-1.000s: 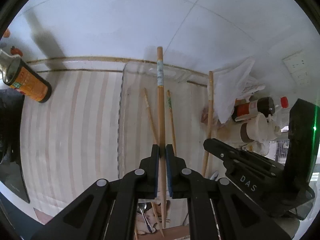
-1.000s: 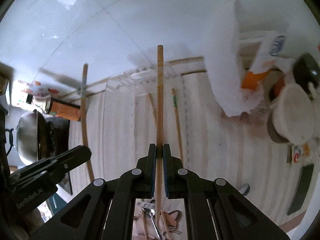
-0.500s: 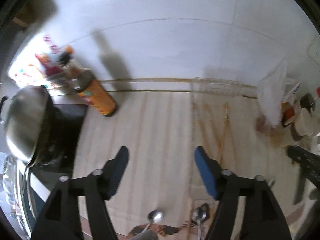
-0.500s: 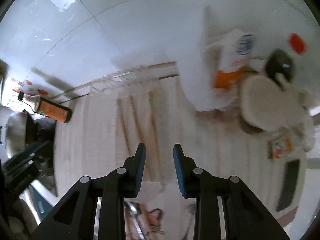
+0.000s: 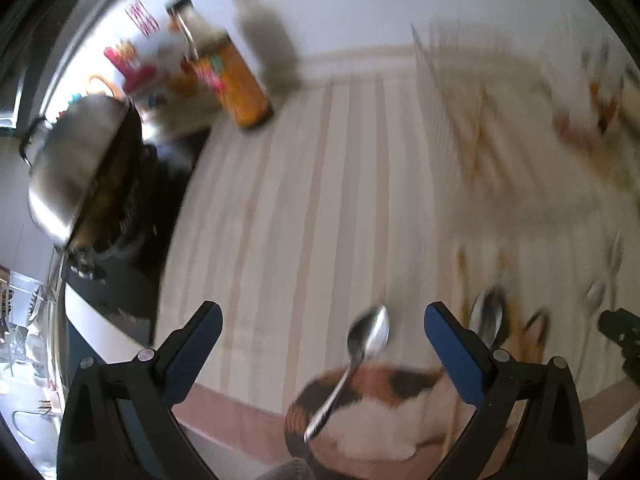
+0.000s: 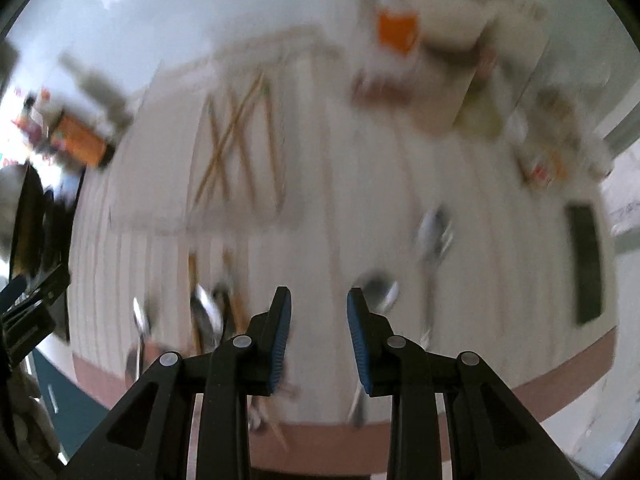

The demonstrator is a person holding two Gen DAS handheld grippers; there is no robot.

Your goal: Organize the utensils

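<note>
My left gripper [image 5: 320,332] is wide open and empty above the striped counter's front edge. A steel spoon [image 5: 362,354] lies between its fingers, its handle running back over a brown-and-white mat [image 5: 376,412]. A second spoon [image 5: 486,318] lies just right of it. My right gripper [image 6: 319,322] is open and empty. Several wooden chopsticks [image 6: 240,140] lie crossed in the clear tray [image 6: 160,216] at the far left. Blurred spoons [image 6: 380,294] and more utensils [image 6: 208,312] lie near the front edge.
An orange sauce bottle [image 5: 240,88] stands at the back left by a steel pot [image 5: 76,168] on a black stove. Bottles and cups [image 6: 440,20] crowd the back right. A dark flat object [image 6: 586,264] lies at the right. The counter's front edge [image 6: 400,420] is close below.
Both grippers let go of their chopsticks, which now lie in the tray. Both have opened and drawn back toward the front edge, the left swinging leftward. The views are blurred by motion.
</note>
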